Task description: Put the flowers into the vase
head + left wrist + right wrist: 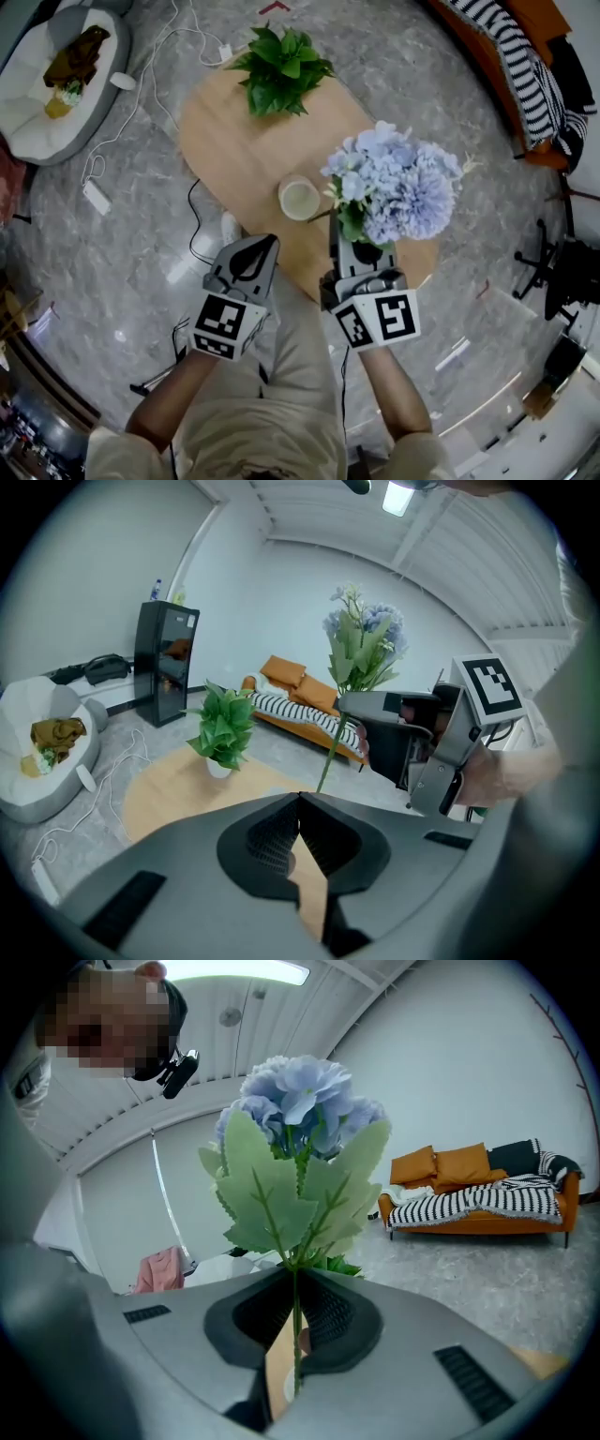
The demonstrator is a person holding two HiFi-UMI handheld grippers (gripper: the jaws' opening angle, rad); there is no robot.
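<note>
A bunch of pale blue artificial flowers (394,187) with green leaves stands upright above the right end of the oval wooden table (234,150). My right gripper (352,242) is shut on its thin green stem (295,1335), and the blooms (295,1101) rise just over the jaws. The vase (300,199), a small cream cylinder with an open top, stands on the table just left of the flowers. My left gripper (262,246) hovers at the table's near edge, below and left of the vase, shut with nothing in it (300,803). In the left gripper view the right gripper (412,733) holds the stem (333,747) nearly upright.
A leafy green potted plant (281,67) stands at the table's far end. On the floor lie a white cushion bed (56,84) and white cables with a power strip (98,197). An orange sofa with a striped blanket (525,66) stands at the right, a black cabinet (164,663) by the wall.
</note>
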